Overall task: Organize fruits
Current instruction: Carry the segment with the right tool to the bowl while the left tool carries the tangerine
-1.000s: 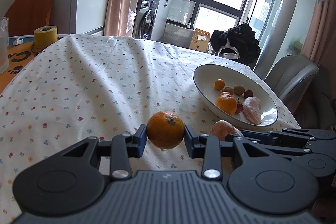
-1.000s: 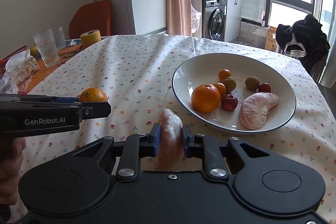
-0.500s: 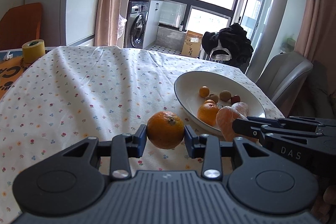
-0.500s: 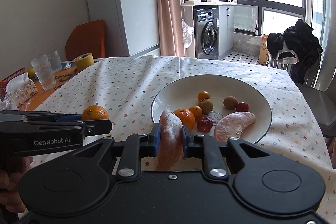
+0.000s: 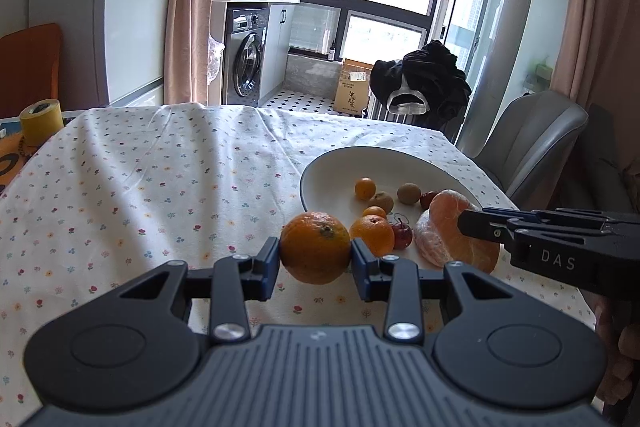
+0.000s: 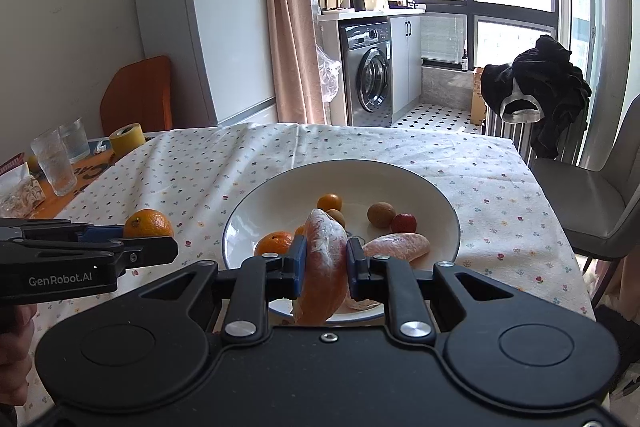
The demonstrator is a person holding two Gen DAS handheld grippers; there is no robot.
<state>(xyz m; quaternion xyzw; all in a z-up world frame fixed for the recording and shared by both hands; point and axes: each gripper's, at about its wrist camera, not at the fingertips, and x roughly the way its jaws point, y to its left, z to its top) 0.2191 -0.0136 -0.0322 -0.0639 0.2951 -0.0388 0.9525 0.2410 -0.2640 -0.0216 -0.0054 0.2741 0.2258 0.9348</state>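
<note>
My left gripper [image 5: 315, 259] is shut on a whole orange [image 5: 315, 247], held above the flowered tablecloth just left of the white plate [image 5: 320, 167]. My right gripper [image 6: 323, 263] is shut on a peeled pomelo segment [image 6: 324, 267], held over the near rim of the plate [image 6: 400, 171]. In the plate lie another orange [image 6: 274, 242], a second peeled segment [image 6: 400, 245], a small kumquat [image 6: 329, 202], brownish round fruits [image 6: 381, 214] and a small red fruit [image 6: 403, 223]. In the left wrist view the right gripper [image 5: 472, 223] comes in from the right with its segment [image 5: 460, 235].
A yellow tape roll [image 6: 127, 139] and two glasses [image 6: 54, 167] stand at the table's far left, by a plastic bag [image 6: 20, 193]. A grey chair [image 6: 600, 195] stands at the right edge, dark clothes hang on a rack [image 6: 536, 95] behind. A hand [image 6: 14, 347] holds the left gripper.
Both grippers have risen and moved toward the plate with their fruit. The pomelo segment now hangs over the plate's near rim; the orange is closer to the plate's left side.
</note>
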